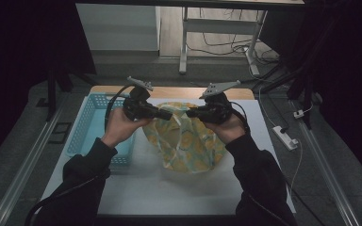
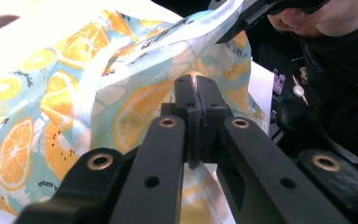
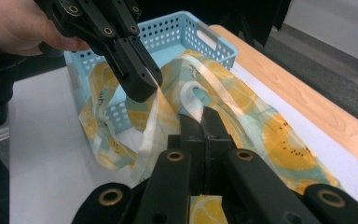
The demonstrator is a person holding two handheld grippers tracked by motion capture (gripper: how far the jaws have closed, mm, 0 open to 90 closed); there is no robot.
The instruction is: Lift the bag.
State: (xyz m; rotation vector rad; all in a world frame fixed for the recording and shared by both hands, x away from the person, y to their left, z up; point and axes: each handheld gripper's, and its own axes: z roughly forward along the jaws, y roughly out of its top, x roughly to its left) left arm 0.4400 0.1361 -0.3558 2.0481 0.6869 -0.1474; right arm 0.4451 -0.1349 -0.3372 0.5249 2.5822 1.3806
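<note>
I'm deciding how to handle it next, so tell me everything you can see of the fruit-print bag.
The fruit-print bag is thin, glossy, film-like material, pale blue-green with orange and lemon slices and pale strap handles. It hangs limp and crumpled, lifted at its top edge while its lower part rests on the white table, right of the blue basket. The left gripper and right gripper are each shut on its top, facing each other.
</note>
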